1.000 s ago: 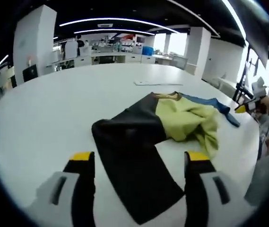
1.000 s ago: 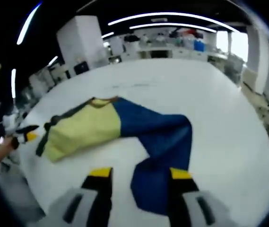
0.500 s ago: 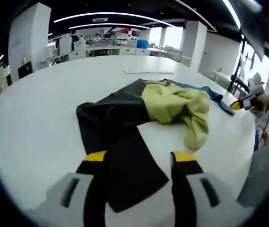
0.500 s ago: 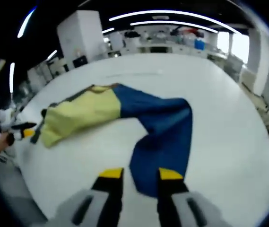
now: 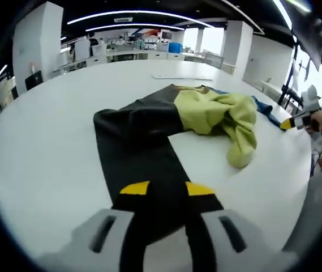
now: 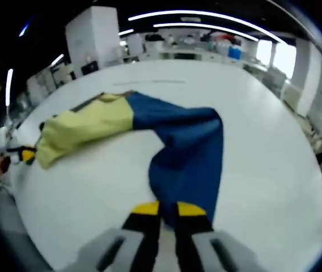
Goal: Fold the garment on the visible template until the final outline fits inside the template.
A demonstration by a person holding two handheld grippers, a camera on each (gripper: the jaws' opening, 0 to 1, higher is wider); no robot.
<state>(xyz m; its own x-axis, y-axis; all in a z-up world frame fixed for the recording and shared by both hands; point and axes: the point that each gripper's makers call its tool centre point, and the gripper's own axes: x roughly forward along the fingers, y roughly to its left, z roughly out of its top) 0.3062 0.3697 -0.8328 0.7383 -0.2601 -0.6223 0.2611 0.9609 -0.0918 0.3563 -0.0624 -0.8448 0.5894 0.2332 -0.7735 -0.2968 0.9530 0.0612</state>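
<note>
A colour-block garment (image 5: 166, 130) lay spread on a large white table (image 5: 47, 147), with a yellow-green middle part bunched up, a black sleeve (image 5: 149, 181) running toward one edge of the table and a blue sleeve (image 6: 192, 153) running toward the opposite edge. In the left gripper view, the left gripper (image 5: 166, 190) had its yellow-tipped fingers (image 5: 135, 190) drawn close together over the end of the black sleeve, the cloth between them. In the right gripper view, the right gripper (image 6: 168, 209) had its fingers (image 6: 145, 209) nearly closed on the end of the blue sleeve. A thin pale sheet (image 5: 180, 77) lay flat on the table beyond the garment, apart from it.
</note>
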